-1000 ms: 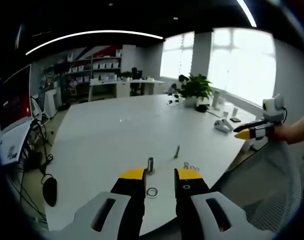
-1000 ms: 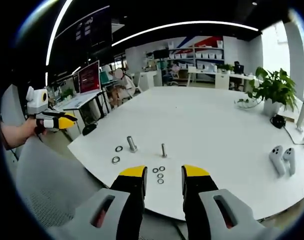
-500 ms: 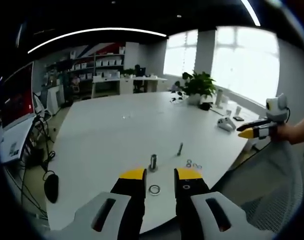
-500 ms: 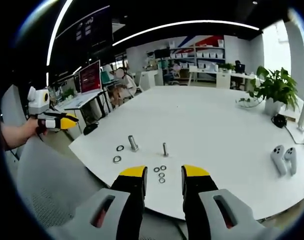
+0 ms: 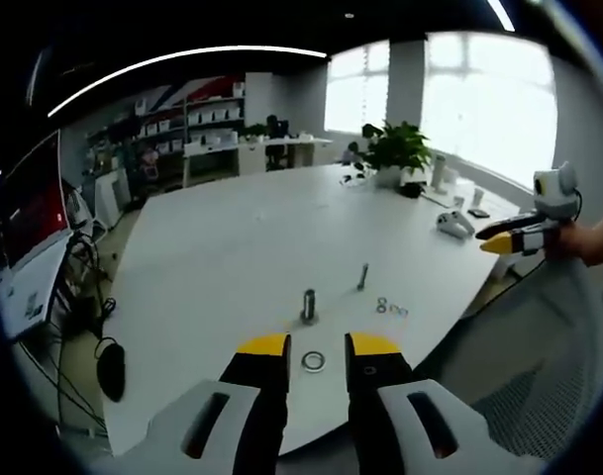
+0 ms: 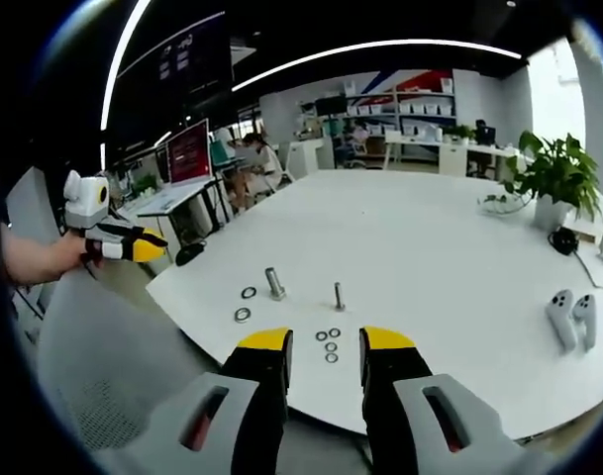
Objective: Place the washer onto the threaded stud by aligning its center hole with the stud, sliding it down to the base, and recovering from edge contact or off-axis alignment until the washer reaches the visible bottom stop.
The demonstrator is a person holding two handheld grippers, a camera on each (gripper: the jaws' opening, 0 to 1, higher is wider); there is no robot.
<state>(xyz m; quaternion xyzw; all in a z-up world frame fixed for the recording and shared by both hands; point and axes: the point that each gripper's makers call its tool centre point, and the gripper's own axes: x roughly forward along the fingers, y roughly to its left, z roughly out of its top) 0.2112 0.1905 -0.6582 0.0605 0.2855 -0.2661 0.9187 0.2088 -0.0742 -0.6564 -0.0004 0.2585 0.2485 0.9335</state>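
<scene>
Steel washer (image 5: 313, 361) flat on the white table (image 5: 222, 247), just before the left gripper (image 5: 316, 345)
We hold both jaw pairs apart and empty; the thicker stud (image 5: 308, 306) stands beyond it, so we should dip the left gripper low and pinch the rim squarely, right gripper (image 6: 325, 341) idle

I log: table (image 5: 232, 247) – white, smooth, matt; washer (image 5: 313, 361) & stud (image 5: 308, 305) – bright metal; my left gripper (image 5: 316, 346) – glossy yellow/black plastic.
</scene>
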